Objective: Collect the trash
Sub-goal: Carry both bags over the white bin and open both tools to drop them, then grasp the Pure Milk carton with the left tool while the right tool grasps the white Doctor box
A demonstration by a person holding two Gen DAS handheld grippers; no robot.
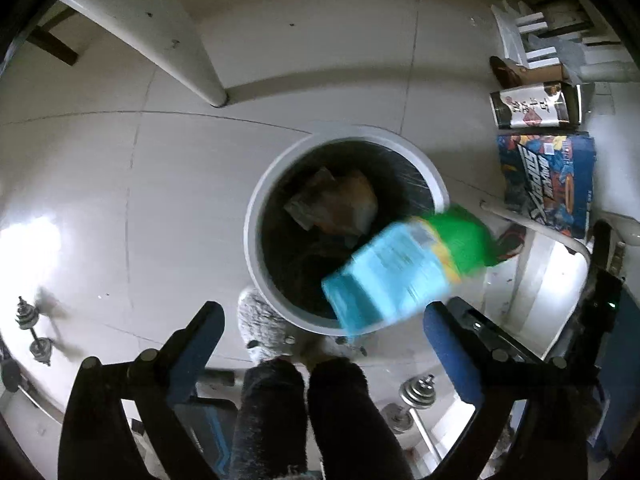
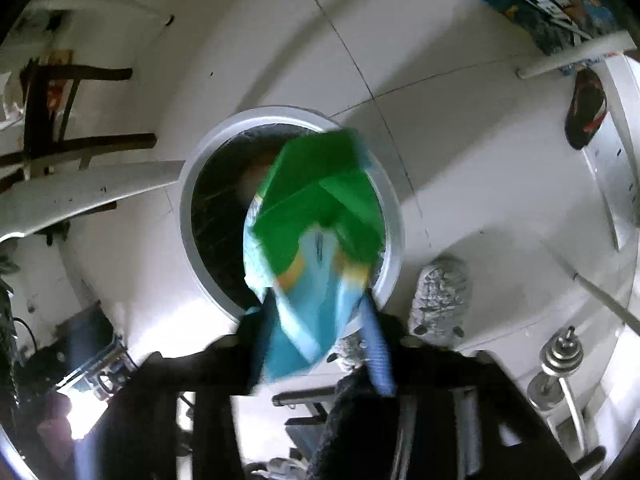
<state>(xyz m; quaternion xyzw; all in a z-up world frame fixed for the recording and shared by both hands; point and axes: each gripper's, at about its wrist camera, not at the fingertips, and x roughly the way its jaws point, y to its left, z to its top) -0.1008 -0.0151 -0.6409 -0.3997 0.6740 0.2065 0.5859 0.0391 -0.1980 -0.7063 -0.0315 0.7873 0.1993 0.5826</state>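
A blue and green carton [image 2: 316,240] is held between the fingers of my right gripper [image 2: 316,340], above the white round trash bin [image 2: 188,200]. In the left wrist view the same carton [image 1: 404,268] hangs blurred over the bin's near right rim [image 1: 256,240]. The bin has a dark liner and holds crumpled brownish wrappers [image 1: 336,204]. My left gripper [image 1: 324,344] is open and empty, just in front of the bin.
A blue printed box [image 1: 548,180] and a black-and-white box [image 1: 536,104] lie on the tiled floor at the right. Dumbbells [image 1: 416,396] lie near my legs and grey slippers [image 1: 260,328]. A white table leg [image 1: 176,52] stands behind the bin.
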